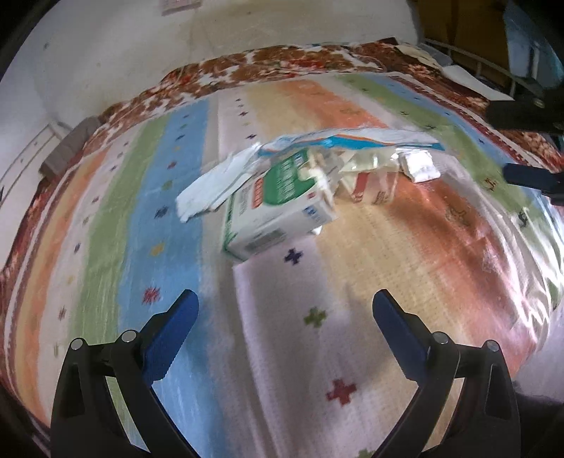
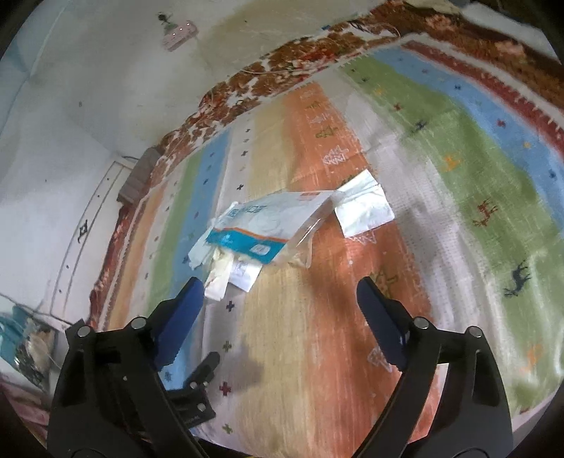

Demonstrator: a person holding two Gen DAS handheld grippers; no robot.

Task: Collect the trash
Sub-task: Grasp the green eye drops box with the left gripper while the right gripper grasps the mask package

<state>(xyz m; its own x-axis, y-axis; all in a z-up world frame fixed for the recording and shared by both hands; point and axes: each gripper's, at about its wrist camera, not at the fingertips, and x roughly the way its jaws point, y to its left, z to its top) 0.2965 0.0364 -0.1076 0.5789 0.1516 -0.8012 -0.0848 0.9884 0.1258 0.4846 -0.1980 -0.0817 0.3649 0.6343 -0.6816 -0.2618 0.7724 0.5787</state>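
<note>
A heap of trash lies on a striped rug (image 1: 440, 253). In the left wrist view a green and white carton (image 1: 278, 208) lies on its side, under a blue and white plastic wrapper (image 1: 345, 139), with white paper (image 1: 211, 190) to its left and a folded white piece (image 1: 419, 165) to its right. My left gripper (image 1: 285, 306) hovers open short of the carton, nothing between its fingers. In the right wrist view the same wrapper (image 2: 271, 222) covers the heap, with white paper (image 2: 363, 208) beside it. My right gripper (image 2: 280, 296) stands open just before the heap, empty.
The rug (image 2: 458, 176) rests on a red-brown patterned mat (image 1: 246, 67) over pale floor. A grey block (image 2: 137, 176) sits at the mat's edge. A power strip (image 2: 178, 33) lies on the floor. The right gripper's fingers (image 1: 528, 174) show at the left wrist view's right edge.
</note>
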